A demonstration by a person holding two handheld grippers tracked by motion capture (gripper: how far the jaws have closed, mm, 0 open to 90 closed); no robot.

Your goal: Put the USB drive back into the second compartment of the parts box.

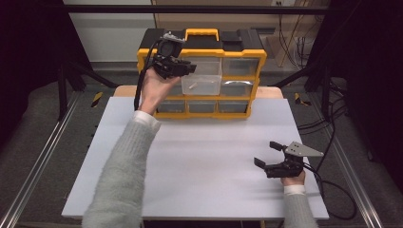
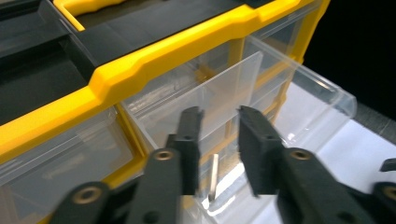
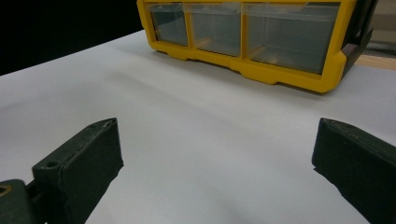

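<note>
Hovering over the pulled-out clear drawer (image 1: pixel 205 76) in the top row of the yellow organizer (image 1: pixel 247 53), the left gripper (image 1: pixel 190 68) is showing slightly parted jaws with nothing between them; a small metal pin (image 2: pixel 213 176) is lying inside the drawer below, while the right gripper (image 1: pixel 269 154) is resting spread wide on the white table (image 1: pixel 199 161)

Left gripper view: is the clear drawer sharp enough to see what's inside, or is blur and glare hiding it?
Left gripper view: soft blur, glare on the pulled-out clear plastic drawer, yet a small pale rod shows inside. High view: the rod is faint but visible.
</note>
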